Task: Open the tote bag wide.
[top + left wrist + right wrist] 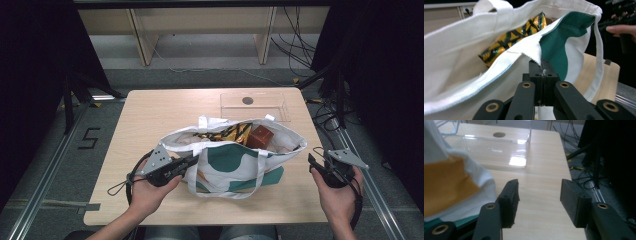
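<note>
Left gripper (541,65) is clamped on the near rim of the tote bag (235,160) mid-table. Right gripper (537,202) hangs open and empty, just off the bag's right end, so probably that side's rim is next.

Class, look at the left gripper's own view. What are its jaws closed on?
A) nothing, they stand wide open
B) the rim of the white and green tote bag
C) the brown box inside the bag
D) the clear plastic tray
B: the left gripper has its jaws pressed together on the fabric rim of the tote bag.
</note>
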`<state>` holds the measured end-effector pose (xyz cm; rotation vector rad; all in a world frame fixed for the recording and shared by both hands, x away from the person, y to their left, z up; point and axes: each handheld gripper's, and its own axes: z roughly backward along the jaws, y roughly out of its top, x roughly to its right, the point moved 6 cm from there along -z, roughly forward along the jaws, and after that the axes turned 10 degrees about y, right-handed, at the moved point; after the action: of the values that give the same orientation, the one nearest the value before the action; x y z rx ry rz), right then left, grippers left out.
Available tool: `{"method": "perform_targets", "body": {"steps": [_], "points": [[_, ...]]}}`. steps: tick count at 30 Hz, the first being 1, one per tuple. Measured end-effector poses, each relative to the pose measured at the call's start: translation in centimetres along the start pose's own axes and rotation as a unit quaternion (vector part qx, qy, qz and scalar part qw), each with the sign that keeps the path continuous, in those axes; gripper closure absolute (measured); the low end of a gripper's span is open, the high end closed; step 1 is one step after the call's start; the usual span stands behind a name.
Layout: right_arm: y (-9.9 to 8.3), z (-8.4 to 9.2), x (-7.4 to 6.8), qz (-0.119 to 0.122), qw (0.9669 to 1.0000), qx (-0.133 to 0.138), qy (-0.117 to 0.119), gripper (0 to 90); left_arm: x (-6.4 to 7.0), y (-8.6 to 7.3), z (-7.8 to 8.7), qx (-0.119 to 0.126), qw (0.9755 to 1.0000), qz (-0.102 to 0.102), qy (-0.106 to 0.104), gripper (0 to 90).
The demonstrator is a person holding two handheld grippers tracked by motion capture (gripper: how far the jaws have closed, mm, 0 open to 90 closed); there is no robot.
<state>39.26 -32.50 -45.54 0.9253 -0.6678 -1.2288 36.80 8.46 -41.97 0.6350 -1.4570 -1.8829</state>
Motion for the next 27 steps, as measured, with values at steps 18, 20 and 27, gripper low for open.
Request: {"method": "perform_targets", "body": {"steps": [18,20,27], "points": [[4.8,1.9,-0.5,0.001,0.9987,0.050,-0.008,49.3,1.7,-5.0,0.2,-0.075,0.9959,-0.040,-0.028,88.6],[5.0,1.8,-0.6,0.016,0.9986,0.050,0.003,49.2,2.0,-5.8,0.1,-0.088,0.9945,-0.046,-0.034,88.6],[5.3,1.6,-1.4,0.017,0.9986,0.047,0.013,49.0,2.6,-7.8,-0.3,-0.124,0.9900,-0.054,-0.040,88.6]]}}
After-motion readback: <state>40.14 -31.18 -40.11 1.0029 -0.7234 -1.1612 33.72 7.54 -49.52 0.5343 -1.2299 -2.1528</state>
